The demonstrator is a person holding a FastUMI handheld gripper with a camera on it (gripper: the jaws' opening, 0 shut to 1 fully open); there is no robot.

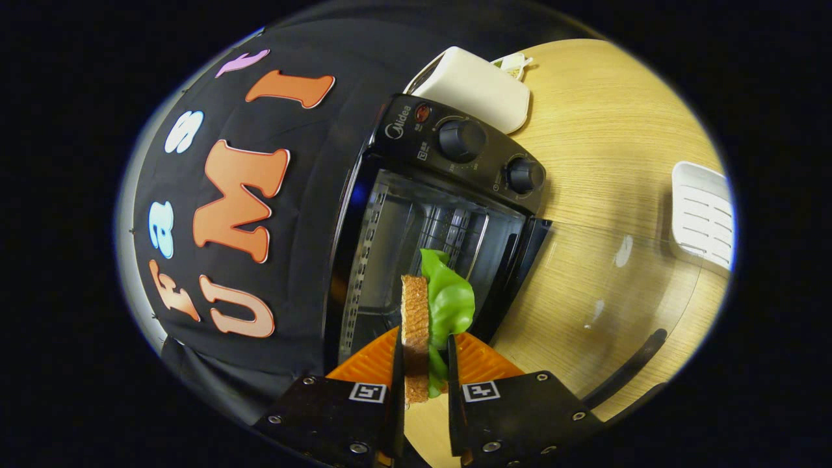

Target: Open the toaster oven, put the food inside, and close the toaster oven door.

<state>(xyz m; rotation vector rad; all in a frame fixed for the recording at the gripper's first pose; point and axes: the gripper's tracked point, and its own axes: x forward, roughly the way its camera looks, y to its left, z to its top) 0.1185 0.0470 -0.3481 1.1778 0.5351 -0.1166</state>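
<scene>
With the toaster oven (429, 240) door down, the jaws grip the sandwich (426, 325) edge-on before its cavity for insertion.

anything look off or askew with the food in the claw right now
Slightly. The claw is shut on the sandwich, but its lettuce leaf bulges out past the bread on one side, loose. The toaster oven stands open ahead; nothing is spilled.

A pale wood-grain bench (624, 149) carries everything. A cream rounded appliance (478, 88) stands at about one o'clock, with a small light packet (513, 64) just behind it. A white slatted object (703, 214) lies at three o'clock, well apart from both.
</scene>
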